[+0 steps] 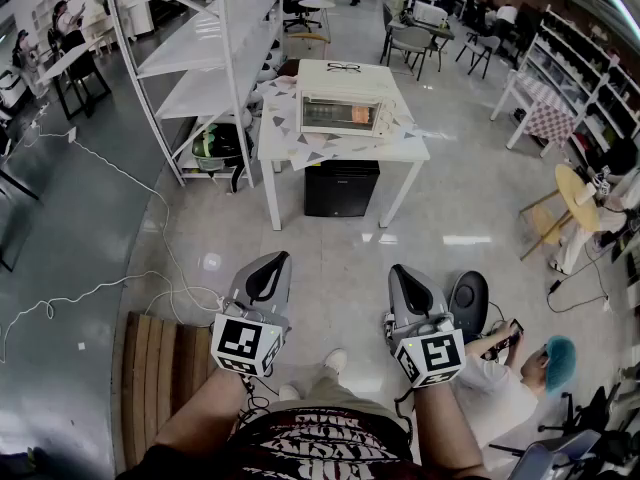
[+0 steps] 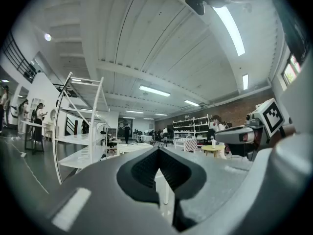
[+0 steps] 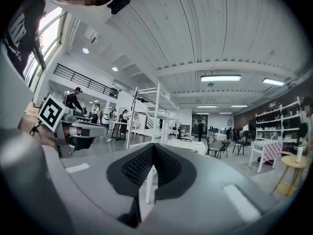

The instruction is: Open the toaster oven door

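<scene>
The cream toaster oven point(image 1: 340, 113) stands on a white table point(image 1: 400, 150) far ahead across the floor, its glass door shut. Both grippers are held low near my body, well short of the table. My left gripper point(image 1: 271, 260) is shut with nothing in it, and its fingertips meet in the left gripper view point(image 2: 157, 151). My right gripper point(image 1: 402, 271) is likewise shut and empty point(image 3: 153, 146). In both gripper views the jaws cover the oven; only a table leg point(image 3: 149, 185) shows through the gap.
A tall white shelving rack point(image 1: 215, 58) stands left of the table, a black cabinet point(image 1: 341, 188) under it. Cables point(image 1: 100, 288) trail over the floor at left beside a wooden pallet point(image 1: 160, 368). A person with blue hair point(image 1: 560, 353) sits at right, near a round yellow table point(image 1: 578, 196).
</scene>
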`<state>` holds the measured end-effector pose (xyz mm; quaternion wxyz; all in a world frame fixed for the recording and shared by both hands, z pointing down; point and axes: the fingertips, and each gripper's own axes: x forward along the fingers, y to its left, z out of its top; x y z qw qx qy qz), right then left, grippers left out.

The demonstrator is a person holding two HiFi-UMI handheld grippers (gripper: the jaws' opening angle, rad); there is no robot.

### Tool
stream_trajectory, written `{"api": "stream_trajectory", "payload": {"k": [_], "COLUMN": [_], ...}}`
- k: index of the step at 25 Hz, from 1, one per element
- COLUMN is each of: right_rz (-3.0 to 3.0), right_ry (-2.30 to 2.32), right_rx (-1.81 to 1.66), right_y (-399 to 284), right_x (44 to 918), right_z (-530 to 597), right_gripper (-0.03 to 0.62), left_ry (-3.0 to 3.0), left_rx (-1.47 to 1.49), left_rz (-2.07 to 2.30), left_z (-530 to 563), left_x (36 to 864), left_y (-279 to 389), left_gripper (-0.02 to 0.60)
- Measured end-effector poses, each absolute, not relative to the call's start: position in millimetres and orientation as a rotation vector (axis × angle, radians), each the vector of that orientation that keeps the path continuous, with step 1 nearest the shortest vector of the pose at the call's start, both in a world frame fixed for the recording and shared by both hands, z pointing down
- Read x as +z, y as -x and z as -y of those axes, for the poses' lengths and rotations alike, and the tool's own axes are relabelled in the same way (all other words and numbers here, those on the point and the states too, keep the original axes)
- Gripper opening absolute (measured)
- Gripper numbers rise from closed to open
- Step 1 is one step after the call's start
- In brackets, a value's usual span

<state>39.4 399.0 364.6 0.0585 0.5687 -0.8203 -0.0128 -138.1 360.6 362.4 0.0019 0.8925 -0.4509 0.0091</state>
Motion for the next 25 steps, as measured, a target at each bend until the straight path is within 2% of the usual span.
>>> {"api": "stream_trajectory", "payload": {"k": [25], "right_rz": [2.525], "right_ry": [-1.712], "right_rx": [0.033], "right_y": [-106.8], "right_x": [384.7], "right_z": [-232.8], "right_gripper": [0.028], "left_ry": [-2.735], "left_rx": [0.102], "left_rz": [1.488], "left_z": [-193.6], "left_x": [388.2], "left_y": [92.2], "left_gripper": [0.0]}}
